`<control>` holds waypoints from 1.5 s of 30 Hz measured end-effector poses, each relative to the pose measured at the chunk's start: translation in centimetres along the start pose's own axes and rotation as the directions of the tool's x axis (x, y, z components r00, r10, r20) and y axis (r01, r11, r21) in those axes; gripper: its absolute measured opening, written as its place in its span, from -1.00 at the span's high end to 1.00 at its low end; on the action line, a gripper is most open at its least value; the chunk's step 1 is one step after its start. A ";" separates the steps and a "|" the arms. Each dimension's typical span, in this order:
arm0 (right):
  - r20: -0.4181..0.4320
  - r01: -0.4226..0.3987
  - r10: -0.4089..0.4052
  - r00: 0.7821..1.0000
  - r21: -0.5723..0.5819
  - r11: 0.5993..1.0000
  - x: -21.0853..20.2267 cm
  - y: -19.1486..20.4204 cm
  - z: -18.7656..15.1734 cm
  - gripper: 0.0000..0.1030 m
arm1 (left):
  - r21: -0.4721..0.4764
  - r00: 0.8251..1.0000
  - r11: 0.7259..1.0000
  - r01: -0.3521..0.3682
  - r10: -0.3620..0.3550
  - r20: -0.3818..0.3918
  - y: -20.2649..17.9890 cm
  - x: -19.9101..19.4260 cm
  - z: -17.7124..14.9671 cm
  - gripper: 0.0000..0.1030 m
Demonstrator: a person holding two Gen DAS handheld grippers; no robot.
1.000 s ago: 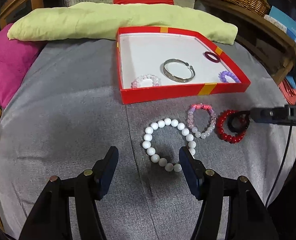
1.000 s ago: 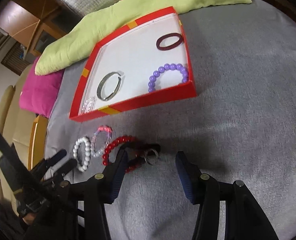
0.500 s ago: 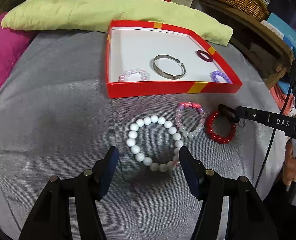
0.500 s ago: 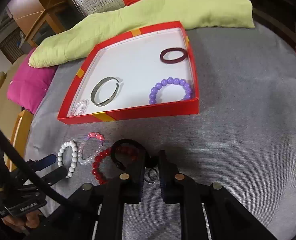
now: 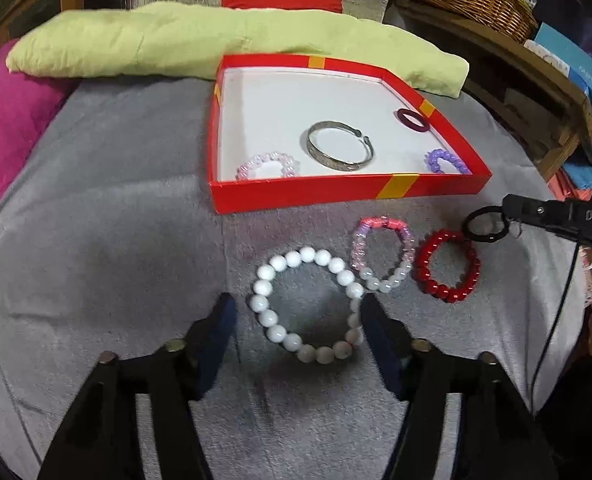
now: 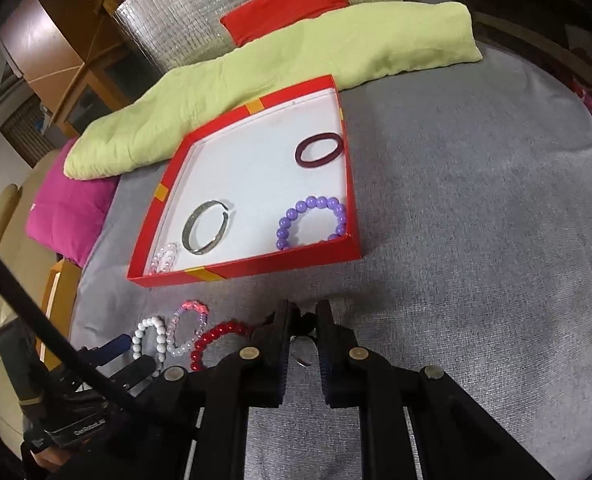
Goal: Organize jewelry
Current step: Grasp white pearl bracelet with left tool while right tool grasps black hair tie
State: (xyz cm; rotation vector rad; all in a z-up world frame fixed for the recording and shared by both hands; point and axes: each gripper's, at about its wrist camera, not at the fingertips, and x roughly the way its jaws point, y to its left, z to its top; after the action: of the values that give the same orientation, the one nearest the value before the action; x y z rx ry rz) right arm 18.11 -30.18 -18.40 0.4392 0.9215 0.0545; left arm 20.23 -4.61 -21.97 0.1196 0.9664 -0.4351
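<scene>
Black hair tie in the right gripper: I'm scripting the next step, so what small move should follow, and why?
Probably carry it toward the red box and release over bare white floor. The right gripper is shut on the black hair tie, which hangs above the red bead bracelet, and the box already holds four pieces.

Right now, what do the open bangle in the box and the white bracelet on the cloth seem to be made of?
Open bangle: looks like silver-toned metal, with a shiny band, a patterned outer face and a gap at one side. White bracelet: round, glossy, opaque white beads, possibly stone, glass or plastic; the pictures cannot settle which.
</scene>
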 end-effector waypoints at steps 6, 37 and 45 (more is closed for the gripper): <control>-0.013 0.002 -0.002 1.000 0.012 1.000 0.3 -0.1 -0.1 0.74 | 0.021 1.000 1.000 -0.005 0.005 0.008 0.1 0.1 0.1 0.41; 0.156 -0.173 0.182 0.971 -0.065 0.983 -2.6 2.7 0.2 0.74 | 0.071 0.950 0.996 0.062 -0.081 0.301 -0.8 -6.1 2.4 0.84; 0.198 -0.168 0.176 0.964 -0.059 0.984 -2.4 3.2 1.3 0.73 | 0.063 0.935 0.996 0.062 -0.080 0.345 -1.1 -6.7 4.1 0.84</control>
State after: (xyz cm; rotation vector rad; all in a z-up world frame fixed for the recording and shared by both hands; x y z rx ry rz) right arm 18.09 -28.28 -14.62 0.4759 0.6788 0.1842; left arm 19.69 -4.76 -14.10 0.0514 0.6125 -0.5284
